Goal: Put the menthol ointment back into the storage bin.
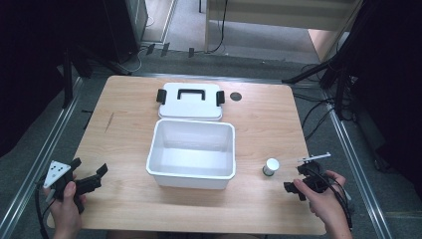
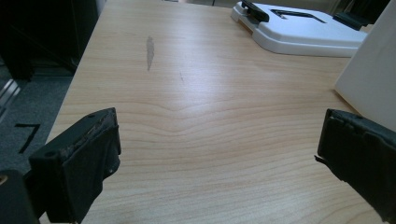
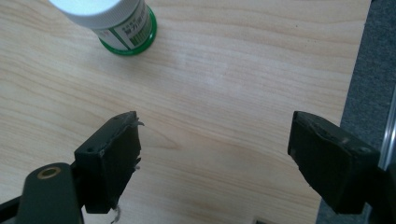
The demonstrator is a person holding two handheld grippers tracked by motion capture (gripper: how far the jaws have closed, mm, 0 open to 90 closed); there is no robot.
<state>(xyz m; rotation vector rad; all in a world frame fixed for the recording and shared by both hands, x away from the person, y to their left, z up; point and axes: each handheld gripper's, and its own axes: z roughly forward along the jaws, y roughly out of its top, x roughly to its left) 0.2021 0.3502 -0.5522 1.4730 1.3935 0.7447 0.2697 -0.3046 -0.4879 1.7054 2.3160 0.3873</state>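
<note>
Near right hand-held gripper [image 3: 215, 154]: green-labelled bottle [image 3: 123, 28].

**Around the desk**

A light wooden desk [image 1: 124, 129] carries a flat white plastic lid with black handle and clasps [image 1: 190, 101] at its far middle. Right of it sits a small dark round hole [image 1: 236, 96]. Black cables [image 1: 318, 107] trail across grey floor, far right.

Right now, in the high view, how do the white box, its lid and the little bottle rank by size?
1. White box, largest.
2. Lid with the black handle, smaller in outline, though it lies farther from the camera.
3. Small white-capped bottle, by far the smallest.
</note>
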